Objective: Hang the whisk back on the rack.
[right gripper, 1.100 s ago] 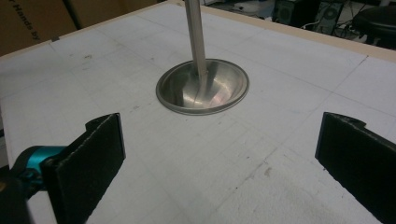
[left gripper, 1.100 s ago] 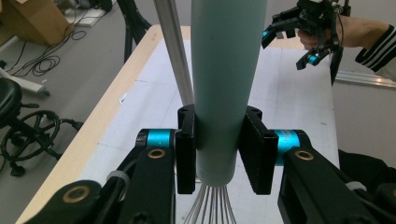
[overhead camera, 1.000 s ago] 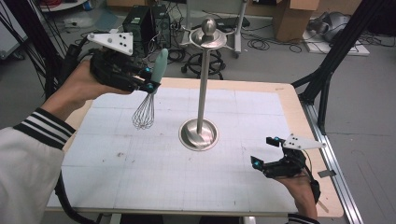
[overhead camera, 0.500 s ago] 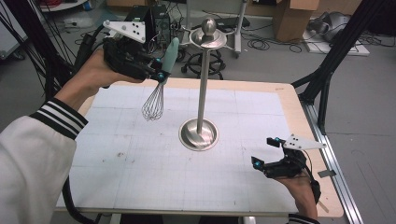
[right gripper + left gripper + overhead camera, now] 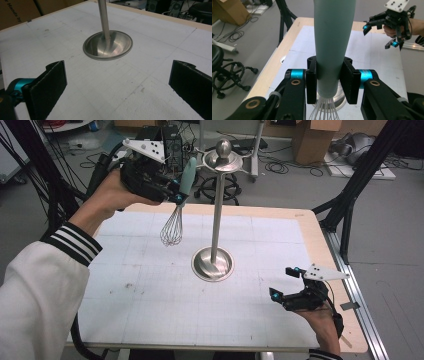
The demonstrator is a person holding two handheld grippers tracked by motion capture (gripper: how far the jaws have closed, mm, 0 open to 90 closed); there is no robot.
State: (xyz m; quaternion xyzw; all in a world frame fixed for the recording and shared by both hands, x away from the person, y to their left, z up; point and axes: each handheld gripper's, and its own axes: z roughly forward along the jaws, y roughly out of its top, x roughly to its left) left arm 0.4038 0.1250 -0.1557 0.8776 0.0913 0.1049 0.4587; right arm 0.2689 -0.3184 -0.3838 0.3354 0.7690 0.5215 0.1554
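The high view looks forward and down from above the person's side onto the whole table (image 5: 150,320), from some distance; the floor behind is seen too. The left gripper view sits very near on the left gripper (image 5: 329,80), raised above the table's far left part, and faces down and across the table toward the right gripper (image 5: 395,21). The right gripper view rides low on the right gripper (image 5: 117,82), close over the mat, and faces the stand (image 5: 108,45). All three views share the stand's base and the white mat around it. The high view also contains both grippers.
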